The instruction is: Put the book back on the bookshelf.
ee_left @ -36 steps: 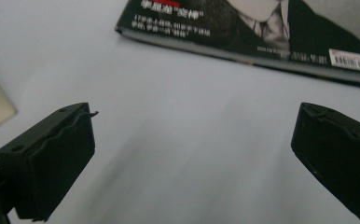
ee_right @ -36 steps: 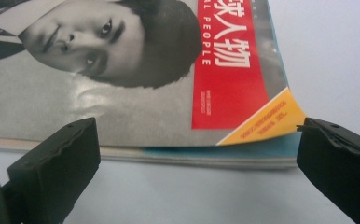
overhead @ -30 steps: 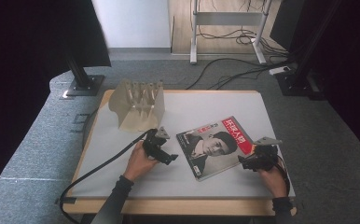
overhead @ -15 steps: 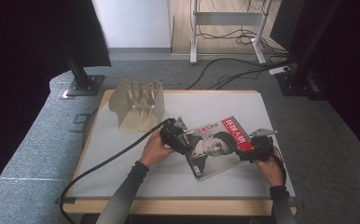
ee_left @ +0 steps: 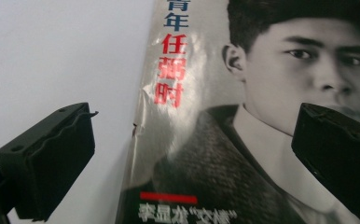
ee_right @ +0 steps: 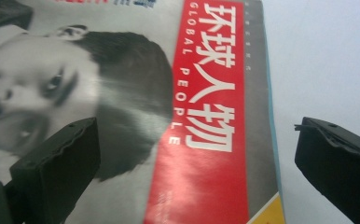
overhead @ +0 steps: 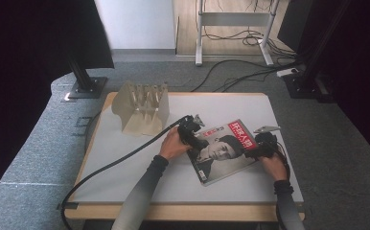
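Note:
A magazine [overhead: 224, 152] with a portrait cover and a red title band lies flat on the white table, turned a little. My left gripper [overhead: 196, 139] hovers over its left edge, jaws wide apart. In the left gripper view that gripper [ee_left: 192, 163] straddles the magazine [ee_left: 243, 116] edge, one jaw over the table, the other over the cover. My right gripper [overhead: 261, 145] sits at the magazine's right side, also open. The right gripper [ee_right: 197, 172] spans the red band of the magazine [ee_right: 206, 116] and its outer edge. Nothing is held.
A beige rack [overhead: 142, 108] with upright dividers stands at the back left of the table [overhead: 125, 167]. A thick black cable [overhead: 111, 165] trails from the left gripper across the table to the front left. Stands and cables lie on the floor behind.
Both grippers moved forward and inward onto the magazine. The left one travelled right from the bare table to the magazine's left edge; the right one closed in on its right side.

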A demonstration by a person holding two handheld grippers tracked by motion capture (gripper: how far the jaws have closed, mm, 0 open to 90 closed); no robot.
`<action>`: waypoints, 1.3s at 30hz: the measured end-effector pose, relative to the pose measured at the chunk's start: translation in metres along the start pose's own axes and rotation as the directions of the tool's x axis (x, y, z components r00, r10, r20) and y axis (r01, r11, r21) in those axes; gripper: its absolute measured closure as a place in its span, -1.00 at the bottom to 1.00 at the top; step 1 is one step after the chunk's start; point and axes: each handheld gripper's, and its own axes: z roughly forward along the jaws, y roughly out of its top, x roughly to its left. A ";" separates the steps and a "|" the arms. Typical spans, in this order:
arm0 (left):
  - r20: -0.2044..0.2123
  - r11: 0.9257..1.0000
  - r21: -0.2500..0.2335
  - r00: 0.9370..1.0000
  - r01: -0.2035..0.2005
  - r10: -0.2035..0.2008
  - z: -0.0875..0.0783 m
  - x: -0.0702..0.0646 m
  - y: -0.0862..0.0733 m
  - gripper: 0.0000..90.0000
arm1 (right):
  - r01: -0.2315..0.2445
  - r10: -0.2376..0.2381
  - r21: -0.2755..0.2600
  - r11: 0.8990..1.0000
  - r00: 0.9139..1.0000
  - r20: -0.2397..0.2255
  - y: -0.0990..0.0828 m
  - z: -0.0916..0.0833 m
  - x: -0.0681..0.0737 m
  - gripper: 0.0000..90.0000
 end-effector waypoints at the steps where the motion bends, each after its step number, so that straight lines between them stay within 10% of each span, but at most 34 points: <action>1: -0.005 1.000 0.003 1.000 0.005 -0.005 0.005 0.002 -0.002 -1.00 | -0.009 0.009 0.005 1.000 1.000 -0.009 -0.001 0.005 -0.003 -1.00; 9: 0.077 0.999 0.012 0.997 0.030 -0.030 0.018 0.004 -0.011 -1.00 | -0.009 0.010 0.022 1.000 0.999 -0.053 -0.003 0.016 -0.006 -1.00; 20: 0.075 0.999 0.039 0.997 0.024 -0.027 0.010 -0.013 -0.016 -1.00 | -0.021 0.020 -0.003 1.000 0.997 -0.079 -0.010 0.010 -0.002 -0.93; 39: 0.075 0.999 0.009 0.996 0.044 -0.044 -0.043 -0.067 -0.082 -1.00 | 0.058 -0.059 -0.011 0.998 0.990 -0.128 -0.027 -0.005 0.052 -0.92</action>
